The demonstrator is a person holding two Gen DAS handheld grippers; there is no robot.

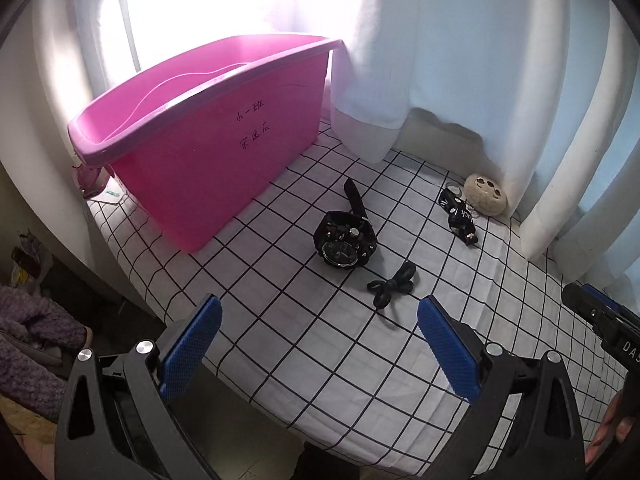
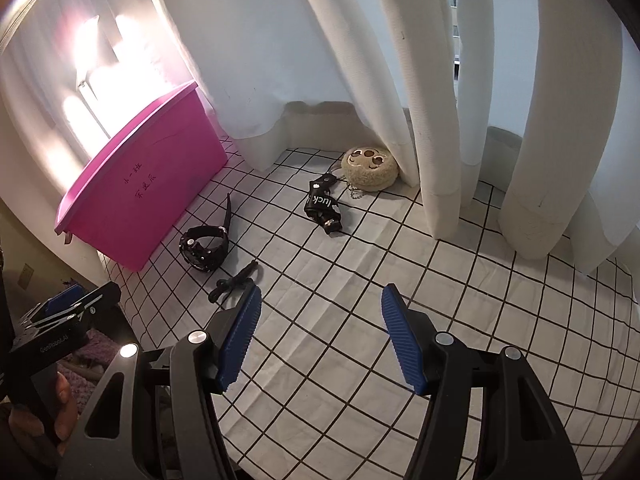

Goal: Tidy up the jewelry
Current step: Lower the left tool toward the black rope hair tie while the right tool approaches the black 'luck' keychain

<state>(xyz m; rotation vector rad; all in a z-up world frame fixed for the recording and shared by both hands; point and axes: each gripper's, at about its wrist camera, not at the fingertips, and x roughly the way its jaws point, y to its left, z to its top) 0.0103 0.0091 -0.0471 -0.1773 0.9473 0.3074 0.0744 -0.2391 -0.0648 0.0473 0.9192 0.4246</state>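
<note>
A black wristwatch (image 1: 346, 240) lies on the checked cloth beside a pink plastic bin (image 1: 200, 136); both also show in the right wrist view, the watch (image 2: 204, 246) and the bin (image 2: 140, 188). A black knotted cord (image 1: 394, 284) lies just in front of the watch, also in the right wrist view (image 2: 234, 282). A black strap with white lettering (image 1: 460, 216) and a beige plush charm (image 1: 486, 196) lie farther back, seen too in the right wrist view (image 2: 324, 204) (image 2: 370, 168). My left gripper (image 1: 320, 316) is open and empty, short of the cord. My right gripper (image 2: 320, 308) is open and empty over bare cloth.
White curtains (image 2: 440, 100) hang down onto the back and right of the checked cloth (image 2: 440, 300). The table's left edge drops off beside the bin. The right gripper's body shows at the right edge of the left wrist view (image 1: 600, 316).
</note>
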